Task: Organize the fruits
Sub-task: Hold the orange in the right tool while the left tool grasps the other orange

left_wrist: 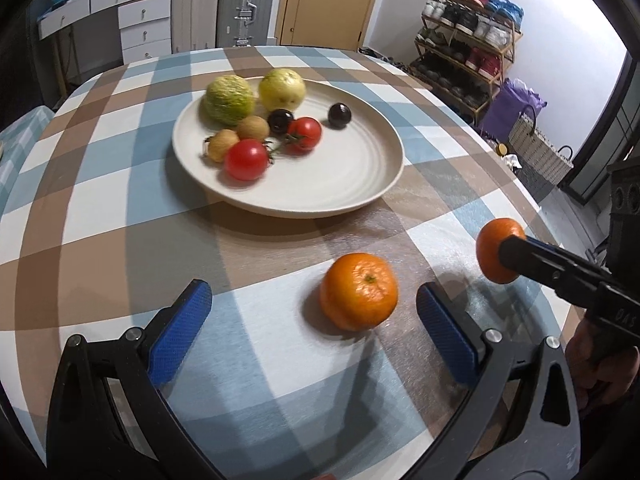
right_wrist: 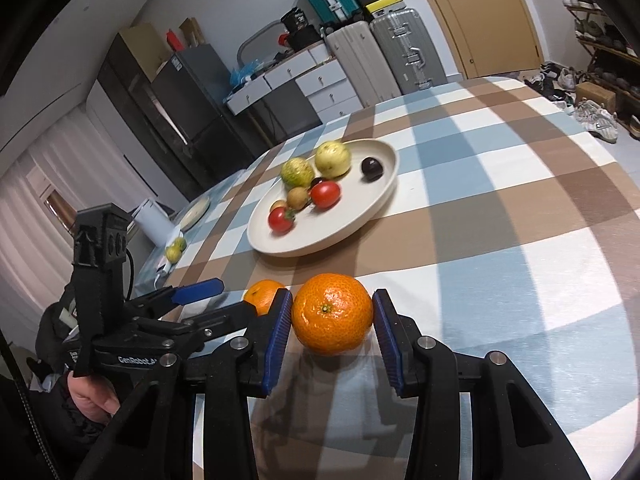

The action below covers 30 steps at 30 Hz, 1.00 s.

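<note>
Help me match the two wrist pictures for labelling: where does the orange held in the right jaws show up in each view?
Left wrist view: the held orange is at the far right edge, lifted off the cloth, gripped by the right gripper.
Right wrist view: the same orange sits bottom centre, between the blue pads.
Shared landmark: the cream plate of fruit lies beyond it in both.

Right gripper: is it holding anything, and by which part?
Yes: the right gripper holds a mandarin across its sides, stem facing the camera. The left gripper is open, holding nothing.
</note>
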Each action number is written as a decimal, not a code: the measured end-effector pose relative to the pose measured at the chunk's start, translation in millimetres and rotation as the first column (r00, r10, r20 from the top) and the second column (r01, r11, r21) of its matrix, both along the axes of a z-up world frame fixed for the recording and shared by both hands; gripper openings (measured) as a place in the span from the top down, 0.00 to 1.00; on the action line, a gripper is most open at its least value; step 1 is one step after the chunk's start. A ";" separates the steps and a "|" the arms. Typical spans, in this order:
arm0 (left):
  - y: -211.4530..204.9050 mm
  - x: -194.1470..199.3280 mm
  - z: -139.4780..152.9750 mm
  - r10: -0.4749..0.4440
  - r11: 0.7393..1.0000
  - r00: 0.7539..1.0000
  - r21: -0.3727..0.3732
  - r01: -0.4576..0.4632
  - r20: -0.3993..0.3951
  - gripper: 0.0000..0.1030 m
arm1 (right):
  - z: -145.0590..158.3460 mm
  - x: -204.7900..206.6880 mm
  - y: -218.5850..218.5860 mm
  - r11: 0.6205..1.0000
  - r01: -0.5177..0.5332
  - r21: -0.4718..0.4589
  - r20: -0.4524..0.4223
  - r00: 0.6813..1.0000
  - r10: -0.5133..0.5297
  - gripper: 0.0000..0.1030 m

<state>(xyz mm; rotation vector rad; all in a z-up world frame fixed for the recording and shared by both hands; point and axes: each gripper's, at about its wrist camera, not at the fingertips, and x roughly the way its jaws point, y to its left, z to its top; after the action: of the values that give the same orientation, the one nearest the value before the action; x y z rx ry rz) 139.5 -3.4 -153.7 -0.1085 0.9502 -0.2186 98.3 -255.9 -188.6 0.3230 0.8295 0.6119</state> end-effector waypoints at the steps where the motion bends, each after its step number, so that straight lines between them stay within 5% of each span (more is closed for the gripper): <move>1: -2.5 0.8 -0.8 -0.003 1.000 1.000 0.002 0.003 -0.002 0.01 | -0.2 -0.4 -3.2 1.000 0.002 0.002 0.002 1.000 -0.002 0.60; 11: -15.0 8.0 -5.9 -0.032 0.999 0.999 -0.007 0.032 0.000 0.08 | -2.3 -2.4 -12.8 1.000 -0.005 0.021 0.013 1.000 0.004 0.60; 19: -11.7 8.1 -6.2 -0.088 0.993 0.996 -0.084 0.087 -0.017 0.64 | -3.3 -1.6 -13.1 1.000 -0.009 0.026 0.011 1.000 0.009 0.60; 30: -10.8 1.3 5.5 -0.108 0.988 0.994 -0.106 0.110 0.022 0.64 | -2.4 -1.1 -9.1 1.000 -0.012 0.008 0.010 1.000 0.012 0.60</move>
<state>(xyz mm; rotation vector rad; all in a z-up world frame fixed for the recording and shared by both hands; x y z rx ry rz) 140.9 -14.3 -148.2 -0.1530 0.9294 -0.3712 97.1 -265.0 -191.1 0.3218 0.8198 0.6276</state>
